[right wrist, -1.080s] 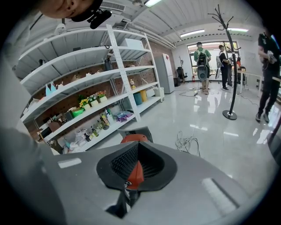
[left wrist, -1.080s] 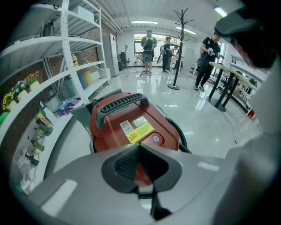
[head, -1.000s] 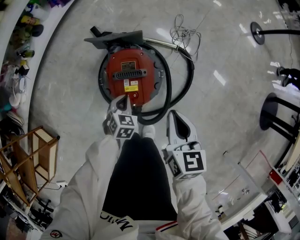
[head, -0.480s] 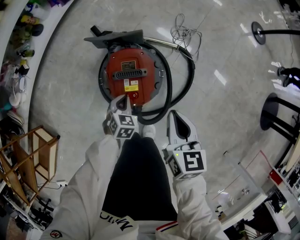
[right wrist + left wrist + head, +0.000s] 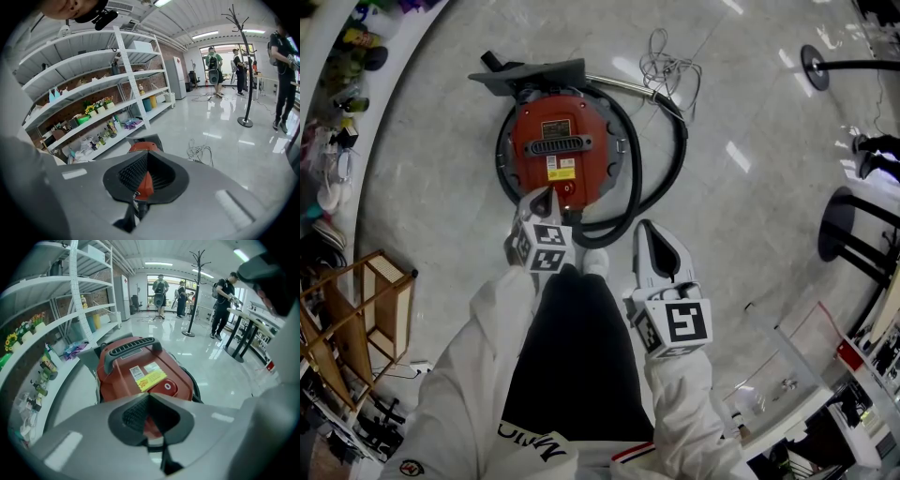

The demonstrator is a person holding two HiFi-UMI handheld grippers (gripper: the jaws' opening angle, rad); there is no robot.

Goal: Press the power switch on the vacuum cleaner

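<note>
Red round vacuum cleaner (image 5: pixel 562 155) sits on the glossy grey floor (image 5: pixel 750 112), just ahead of the person's legs, a little left of centre in the head view. Black hose (image 5: pixel 661 178) loops round its right side, and a grey floor nozzle (image 5: pixel 530 75) lies at its far edge. A loose coil of cable (image 5: pixel 667 64) lies on the floor far right of it. The power switch (image 5: pixel 569 188), a red button with a white mark, is on the near part of the top, just below the yellow label (image 5: pixel 562 173). Left gripper (image 5: pixel 542 197) is over the near-left edge of the vacuum, its tip just left of the switch; contact cannot be told. In the left gripper view its fingers (image 5: pixel 136 411) are closed tip to tip with nothing held, and the switch (image 5: pixel 167 386) shows just beyond and right of the tip. Right gripper (image 5: pixel 649 230) is held near and right of the vacuum, over the floor beside the hose and apart from the machine. Its fingers (image 5: pixel 131 171) are also closed together and empty, with the red body visible beyond them. A wooden rack (image 5: pixel 366 300) stands at near left. White shelves (image 5: pixel 93 84) with small items run along the left wall. A black coat stand (image 5: pixel 194 291) and several people stand far down the room.
</note>
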